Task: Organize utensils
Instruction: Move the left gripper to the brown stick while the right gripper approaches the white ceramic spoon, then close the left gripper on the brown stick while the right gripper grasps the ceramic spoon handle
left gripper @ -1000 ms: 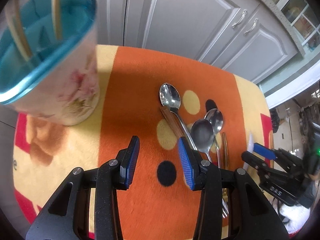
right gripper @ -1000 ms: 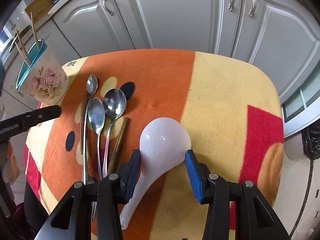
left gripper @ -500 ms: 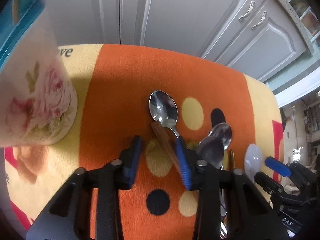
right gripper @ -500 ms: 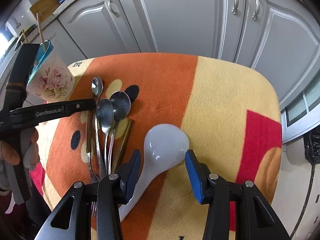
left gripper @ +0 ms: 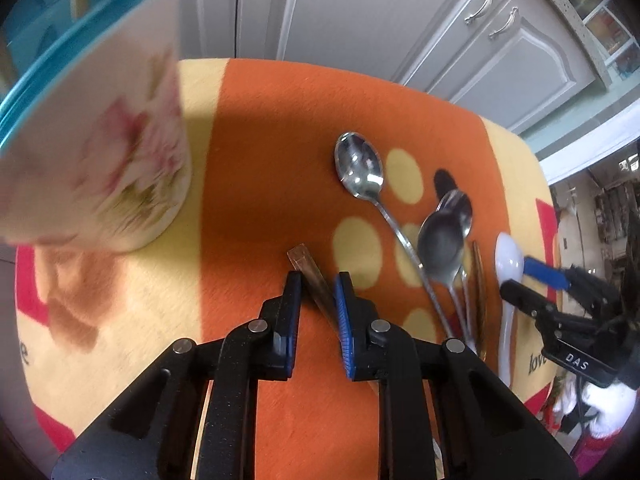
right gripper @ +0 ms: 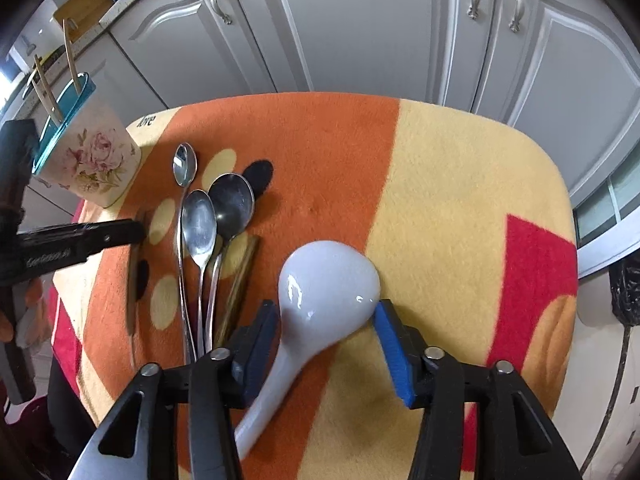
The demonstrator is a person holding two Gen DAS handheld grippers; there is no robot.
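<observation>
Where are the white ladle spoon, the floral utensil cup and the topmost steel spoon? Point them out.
white ladle spoon (right gripper: 328, 280), right wrist view, on its bowl.
floral utensil cup (right gripper: 94, 156), right wrist view, on its rose-printed side.
topmost steel spoon (left gripper: 359, 166), left wrist view, on its bowl.

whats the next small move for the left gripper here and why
Probably finish closing. The left gripper has just been closing, and the brown flat handle lies between its blue pads but slanted, with a gap still showing on one side. Once it is pinched, lift it toward the floral holder, where sticks already stand.
</observation>
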